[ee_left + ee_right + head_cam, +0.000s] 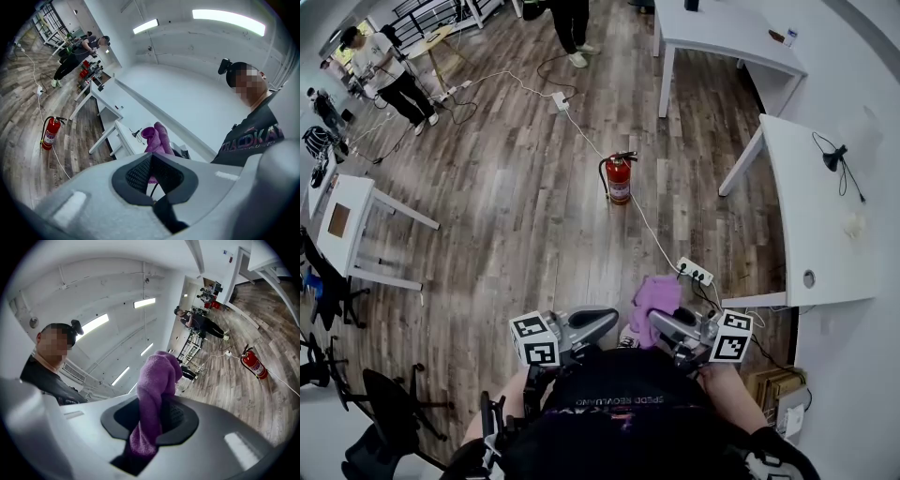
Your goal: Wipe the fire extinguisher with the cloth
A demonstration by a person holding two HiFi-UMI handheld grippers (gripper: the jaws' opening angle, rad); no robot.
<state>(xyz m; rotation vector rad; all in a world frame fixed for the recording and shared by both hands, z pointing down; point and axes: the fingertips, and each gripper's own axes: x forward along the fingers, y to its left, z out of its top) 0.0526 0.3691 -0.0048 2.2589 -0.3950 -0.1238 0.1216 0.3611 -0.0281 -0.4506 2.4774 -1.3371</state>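
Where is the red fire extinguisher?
In the head view's middle, the fire extinguisher stands on the wood floor by a white cable, left of a white table.

extinguisher [619, 178]: one, on the floor, centre.
cloth [656, 298]: one, purple, near.
Claws: two: left claw [602, 319], right claw [662, 324].
worktops: three, white: far [722, 33], right [816, 206], left [342, 220].
power strips: two: far [560, 100], near right [695, 272].
standing persons: two: far left [384, 70], far [572, 23].
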